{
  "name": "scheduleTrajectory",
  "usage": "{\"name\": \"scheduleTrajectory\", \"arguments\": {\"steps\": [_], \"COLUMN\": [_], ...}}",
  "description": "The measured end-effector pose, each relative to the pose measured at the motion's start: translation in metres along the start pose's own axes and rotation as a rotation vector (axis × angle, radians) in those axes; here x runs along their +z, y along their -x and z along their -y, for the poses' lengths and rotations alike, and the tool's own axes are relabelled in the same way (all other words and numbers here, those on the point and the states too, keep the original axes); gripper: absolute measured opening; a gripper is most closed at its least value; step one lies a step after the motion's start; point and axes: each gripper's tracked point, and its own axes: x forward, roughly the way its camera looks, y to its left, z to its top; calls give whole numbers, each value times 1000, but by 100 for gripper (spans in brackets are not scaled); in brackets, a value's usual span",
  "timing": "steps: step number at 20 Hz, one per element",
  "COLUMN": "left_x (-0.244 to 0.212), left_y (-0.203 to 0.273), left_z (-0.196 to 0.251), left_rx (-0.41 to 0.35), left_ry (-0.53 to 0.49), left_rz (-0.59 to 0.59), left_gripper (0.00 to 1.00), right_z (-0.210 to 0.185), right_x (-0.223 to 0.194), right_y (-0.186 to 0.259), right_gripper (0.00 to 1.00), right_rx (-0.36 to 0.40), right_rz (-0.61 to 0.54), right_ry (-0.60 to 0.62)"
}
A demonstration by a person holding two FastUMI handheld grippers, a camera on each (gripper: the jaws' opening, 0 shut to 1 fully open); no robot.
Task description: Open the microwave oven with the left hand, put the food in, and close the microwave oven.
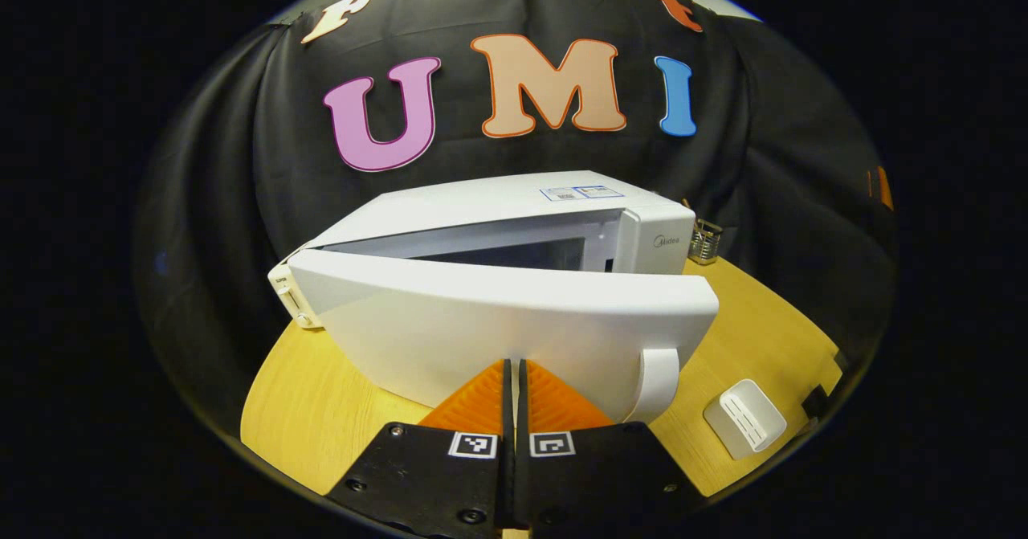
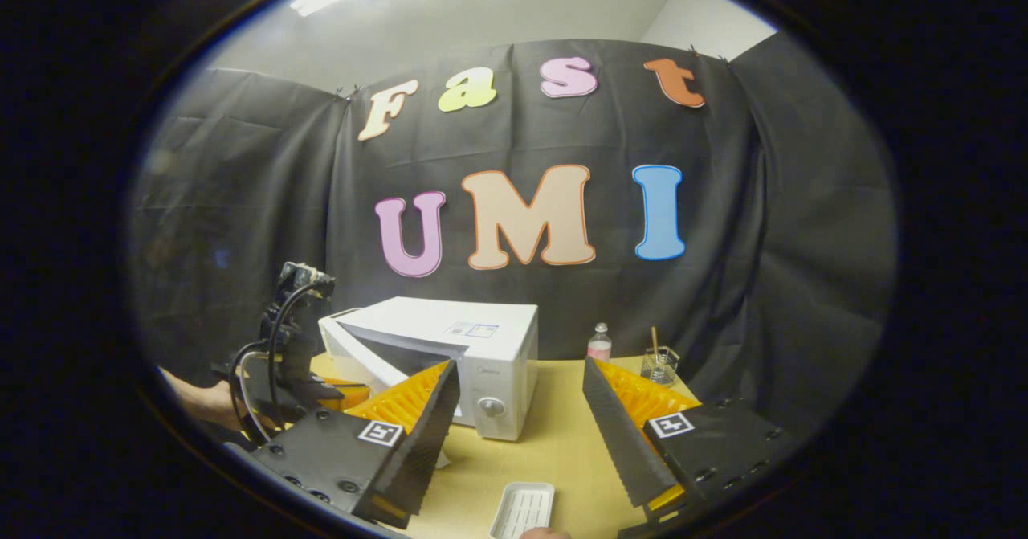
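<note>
My left tool (image 1: 514,378) is pressed together against the half-open door (image 1: 514,322) of the microwave (image 1: 514,202). My right tool (image 2: 522,418) is spread wide above a white tray (image 2: 524,509) on the yellow surface (image 2: 554,434); the microwave stands beyond it.

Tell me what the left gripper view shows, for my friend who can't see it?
A white microwave sits on a yellow table with its door swung partly open. The left gripper, its fingers closed together, is right up against the door, near the door handle. A small white tray lies on the table nearby.
</note>
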Motion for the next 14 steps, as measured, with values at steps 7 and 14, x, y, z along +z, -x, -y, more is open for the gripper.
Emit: {"name": "scheduleTrajectory", "arguments": {"steps": [7,14], "left_x": [9,23], "left_y": [-31,-58], "left_z": [12,16], "left_rx": [-24,-27], "left_ry": [38,69], "left_rz": [-4,-4], "left_gripper": [1,1], "right_z": [0,9], "right_x": [3,6], "right_y": [-4,-7], "right_gripper": [84,96], "right_rx": [12,-4], "right_rz": [8,6], "right_ry": [30,45]}}
